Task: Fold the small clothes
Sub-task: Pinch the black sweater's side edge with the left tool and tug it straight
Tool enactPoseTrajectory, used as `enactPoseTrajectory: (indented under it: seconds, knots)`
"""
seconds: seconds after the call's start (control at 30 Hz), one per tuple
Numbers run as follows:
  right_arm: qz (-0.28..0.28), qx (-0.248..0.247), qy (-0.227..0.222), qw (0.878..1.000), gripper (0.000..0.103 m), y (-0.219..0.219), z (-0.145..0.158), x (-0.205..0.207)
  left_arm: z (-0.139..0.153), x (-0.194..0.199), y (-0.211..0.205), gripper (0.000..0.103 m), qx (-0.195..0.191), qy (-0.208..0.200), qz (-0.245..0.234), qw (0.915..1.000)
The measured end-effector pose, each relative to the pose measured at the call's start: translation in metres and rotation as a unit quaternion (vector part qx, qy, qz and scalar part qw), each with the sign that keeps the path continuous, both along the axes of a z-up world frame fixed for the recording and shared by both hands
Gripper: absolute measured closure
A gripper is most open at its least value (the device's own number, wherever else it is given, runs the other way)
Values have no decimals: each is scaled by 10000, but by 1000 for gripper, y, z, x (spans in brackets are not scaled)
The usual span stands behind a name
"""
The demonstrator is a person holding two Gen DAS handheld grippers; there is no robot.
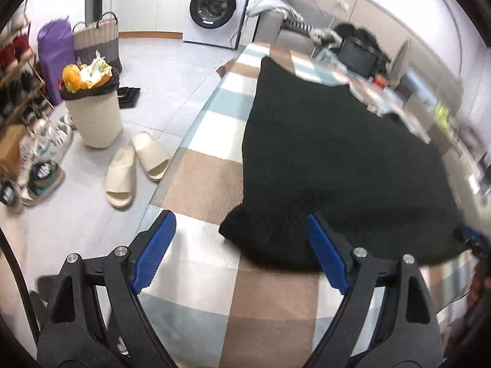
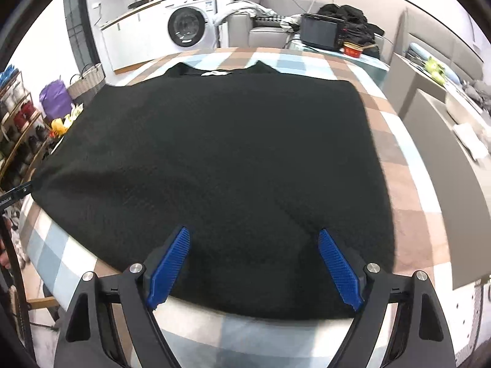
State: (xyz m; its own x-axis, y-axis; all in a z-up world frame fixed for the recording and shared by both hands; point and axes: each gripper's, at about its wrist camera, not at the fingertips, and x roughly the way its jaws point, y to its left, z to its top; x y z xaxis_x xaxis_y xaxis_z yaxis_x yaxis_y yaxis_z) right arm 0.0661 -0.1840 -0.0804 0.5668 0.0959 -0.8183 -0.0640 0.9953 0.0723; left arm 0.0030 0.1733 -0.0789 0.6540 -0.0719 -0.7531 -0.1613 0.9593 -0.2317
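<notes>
A black knitted garment [image 2: 214,159] lies spread flat on a table with a checked cloth [image 2: 408,214], its neckline and white label at the far side. My right gripper [image 2: 253,236] hovers open over the garment's near hem, with nothing pressed between its blue pads [image 2: 167,270]. In the left wrist view the same black garment [image 1: 322,159] shows from its left side, and its near left corner sits between the wide-apart blue pads [image 1: 153,254] of my left gripper [image 1: 241,224]. That gripper is open and grips nothing. The right gripper [image 1: 472,239] peeks in at the right edge.
The table edge [image 1: 172,165] drops to a tiled floor with cream slippers [image 1: 135,165], a full waste bin [image 1: 92,104], baskets and a shoe rack. A washing machine [image 2: 187,27] stands at the back. A black box [image 2: 322,30] and clutter sit at the table's far end, with grey cabinets on the right.
</notes>
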Motion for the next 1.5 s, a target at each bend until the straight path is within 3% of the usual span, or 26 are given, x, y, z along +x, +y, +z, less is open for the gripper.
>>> enactPoseTrajectory:
  seconds: [0.2,0.43,0.53,0.57,0.67,0.87,0.97,1.07,1.1,1.2,1.27,1.5]
  knots:
    - [-120,-15,-34,9999,15,-4,4,2,3,-4,3,43,94,12,-190,9998]
    - [-28,-26,-4,10000,15,2,1,4,2,-17,9,46,35,-19,-91,10000]
    - [18,-14,-11,10000,16,5,0,5,0,-11,4,68,9,43,-185,9998]
    - [48,-9,-17,10000,16,6,1,5,-1,-9,1,81,-20,66,-245,9997]
    - [81,-21,-17,10000,16,7,0,3,0,-7,-2,90,47,23,-198,9998]
    - [123,-402,283,9987,16,0,-8,-6,0,-11,4,90,-53,101,-54,9999]
    - [170,-508,280,9982,15,-1,-3,-10,8,-13,1,89,87,17,2,10000]
    - [124,-170,125,9997,15,1,5,-7,17,-11,-8,81,59,-121,-75,9999]
    - [123,-94,70,9999,15,5,7,-5,18,-9,-11,73,50,-156,-126,9998]
    - [198,129,-53,9997,15,27,8,11,23,4,-34,52,10,-263,-410,9988]
    - [296,167,-86,9994,15,42,6,21,23,16,-54,46,-31,-306,-661,9973]
    - [558,47,92,9984,15,71,-8,53,7,73,-140,44,32,-41,-1604,9870]
